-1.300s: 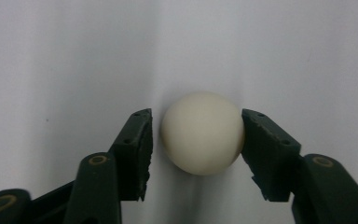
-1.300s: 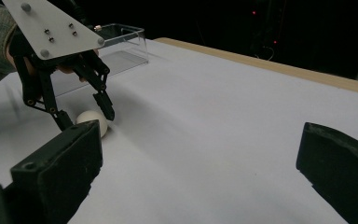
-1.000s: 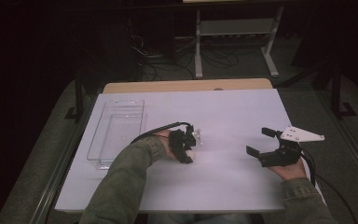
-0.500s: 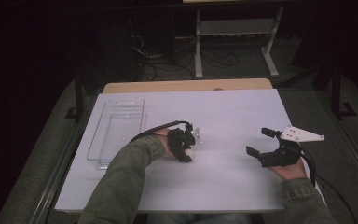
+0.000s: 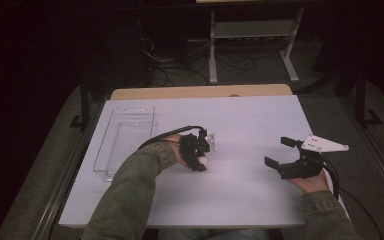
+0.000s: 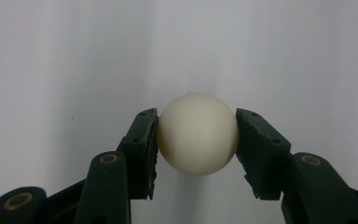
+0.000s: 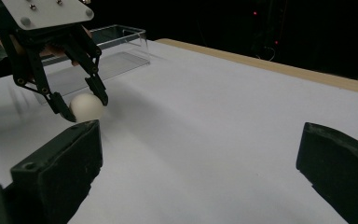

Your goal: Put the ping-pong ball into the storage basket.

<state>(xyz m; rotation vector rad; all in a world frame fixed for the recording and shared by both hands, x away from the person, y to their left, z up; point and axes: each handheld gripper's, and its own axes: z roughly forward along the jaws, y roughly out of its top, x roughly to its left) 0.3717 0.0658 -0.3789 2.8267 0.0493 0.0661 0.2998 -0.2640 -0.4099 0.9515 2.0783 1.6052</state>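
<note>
A cream-white ball sits squeezed between both black pads of my left gripper, which points down at the white table. From above, that left gripper is near the table's middle, the ball peeking out at its tip. In the right gripper view the ball rests at the table surface between the left gripper's fingers. My right gripper hovers at the right side of the table, open, nothing between its jaws.
A clear plastic tray lies along the table's left side, seen too in the right gripper view as the tray. The wooden table edge runs along the back. Dark floor with cables and a metal stand lies beyond.
The left hand has shifted very slightly; the ball stays gripped. The right hand and gripper have not moved.
</note>
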